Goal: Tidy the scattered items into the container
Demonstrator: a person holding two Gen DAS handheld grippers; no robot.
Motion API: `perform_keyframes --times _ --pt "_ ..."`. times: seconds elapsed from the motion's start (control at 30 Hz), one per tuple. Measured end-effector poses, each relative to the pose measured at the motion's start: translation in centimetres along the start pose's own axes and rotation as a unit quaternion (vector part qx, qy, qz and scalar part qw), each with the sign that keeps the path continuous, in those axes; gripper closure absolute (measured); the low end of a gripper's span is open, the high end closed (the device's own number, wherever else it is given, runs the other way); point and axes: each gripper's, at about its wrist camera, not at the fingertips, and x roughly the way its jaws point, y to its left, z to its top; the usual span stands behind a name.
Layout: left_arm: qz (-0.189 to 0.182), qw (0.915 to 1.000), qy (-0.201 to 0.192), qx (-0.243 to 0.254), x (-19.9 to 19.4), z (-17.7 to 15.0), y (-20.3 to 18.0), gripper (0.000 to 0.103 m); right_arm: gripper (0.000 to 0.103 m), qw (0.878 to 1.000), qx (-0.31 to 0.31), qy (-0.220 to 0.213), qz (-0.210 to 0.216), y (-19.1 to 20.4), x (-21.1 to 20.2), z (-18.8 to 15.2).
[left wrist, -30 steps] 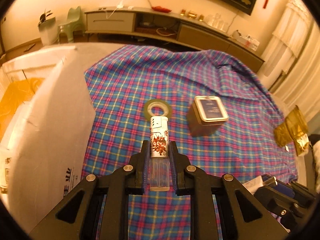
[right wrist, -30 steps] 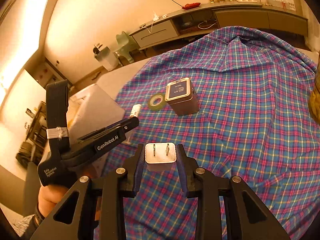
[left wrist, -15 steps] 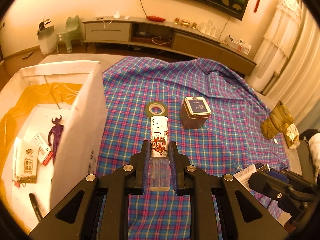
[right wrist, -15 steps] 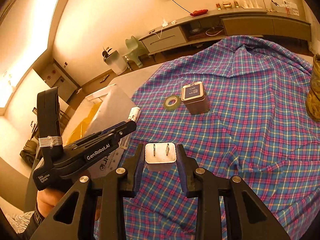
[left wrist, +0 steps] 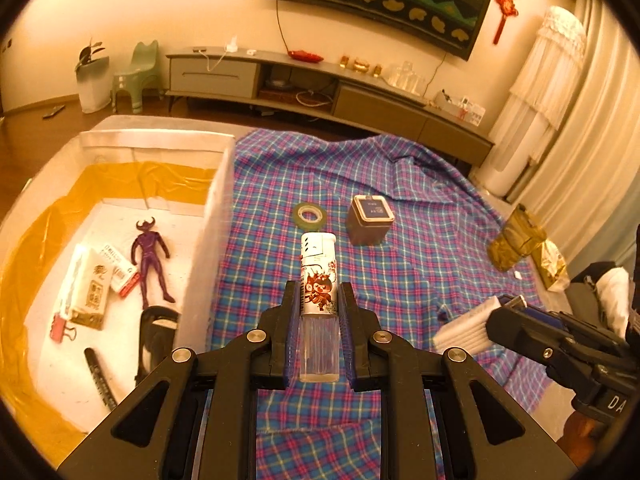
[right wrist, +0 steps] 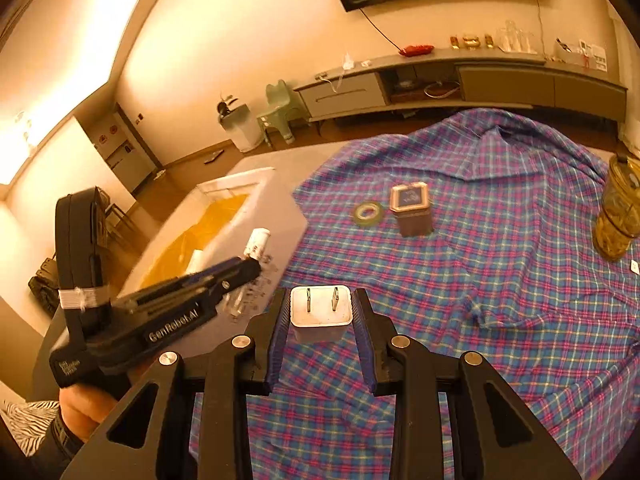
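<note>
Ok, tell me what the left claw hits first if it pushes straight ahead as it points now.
Probably the tape roll on the cloth, in line beyond the lighter it grips; the tin sits right of that line. Depth is unclear.

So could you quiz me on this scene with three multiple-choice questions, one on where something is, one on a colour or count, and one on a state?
1. Where does the roll of tape lie?
A. inside the white box
B. on the plaid cloth beside the square tin
C. on top of the tin

2. How many metal prongs show on the white plug?
A. two
B. three
C. four

3. What is the left gripper doing?
A. open, holding nothing
B. shut on the tin
C. shut on the lighter

Answers:
1 B: it rests on the plaid cloth just left of the square tin.
2 A: two prongs stick up.
3 C: its fingers clamp the lighter.
</note>
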Motion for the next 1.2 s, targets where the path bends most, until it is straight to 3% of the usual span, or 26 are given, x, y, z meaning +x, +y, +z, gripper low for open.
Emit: perform_keyframes --times 0.2,0.67,0.93,1.2 --pt "-0.013 0.9997 -0.014 -0.013 -1.4 0.4 0.7 0.084 0.070 1.000 -0.023 -0.004 0.007 3.3 0.7 -0.2" --pt "0.001 0.9986 -0.031 -0.043 -3.5 1.7 5.9 0.084 0.071 0.999 -0.017 0.007 0.027 4.9 3.2 -0.2" --pt "-0.003 0.9942 -0.038 -0.101 -3.4 2.9 10.3 0.084 0.071 0.998 -0.033 -0.002 0.059 7.8 3.6 0.1" --pt "0.003 0.9931 -0.035 -0.112 -2.8 3.8 12.1 0.084 0.071 0.996 -0.045 -0.002 0.081 9.9 5.1 0.7"
